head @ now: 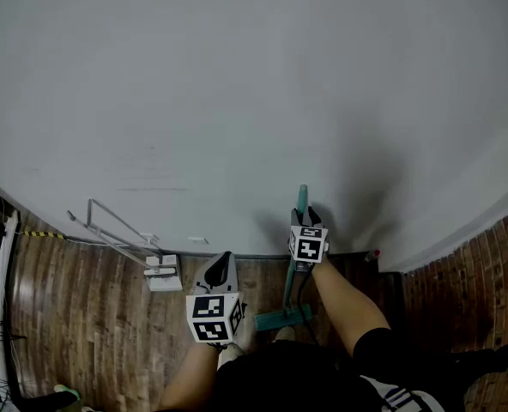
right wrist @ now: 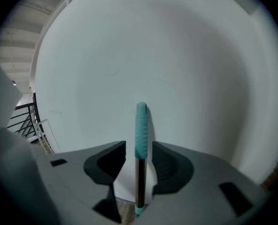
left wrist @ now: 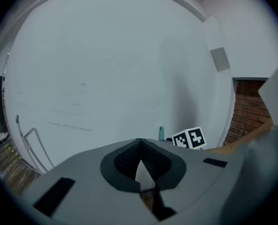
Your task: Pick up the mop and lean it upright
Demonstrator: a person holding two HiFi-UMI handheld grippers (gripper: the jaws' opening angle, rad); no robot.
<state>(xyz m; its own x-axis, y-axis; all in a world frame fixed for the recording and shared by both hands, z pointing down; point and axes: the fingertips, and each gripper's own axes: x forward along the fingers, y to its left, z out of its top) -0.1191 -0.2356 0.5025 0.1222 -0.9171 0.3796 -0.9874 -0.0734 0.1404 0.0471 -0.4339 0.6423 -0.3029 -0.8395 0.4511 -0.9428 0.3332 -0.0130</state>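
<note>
The mop is pretty much where it needs to be. It stands near upright, with its teal head flat on the wood floor and the top of its teal grip against the white wall. The head sits a bit out from the skirting, so the handle tilts in toward the wall. That tilt is what should keep it from falling back at the person, I reckon.

The right hand-held gripper is up near the top of the handle. Its jaws are spread with the grip between them, and there's a visible gap on both sides, so nothing is clamping it. Looks to me like the mop is balancing on its own and the leaning step is basically done.

The left hand-held gripper is lower and off to the side. Its jaws are closed on nothing and it's well apart from the mop, just parked out of the way.

There's plenty of room. The wall is bare behind the handle, a metal rack leans well off to the left, and a brick wall starts off to the right. Pulling straight back toward the person looks like the safest exit, since a sideways nudge could slide the handle along the smooth wall.
</note>
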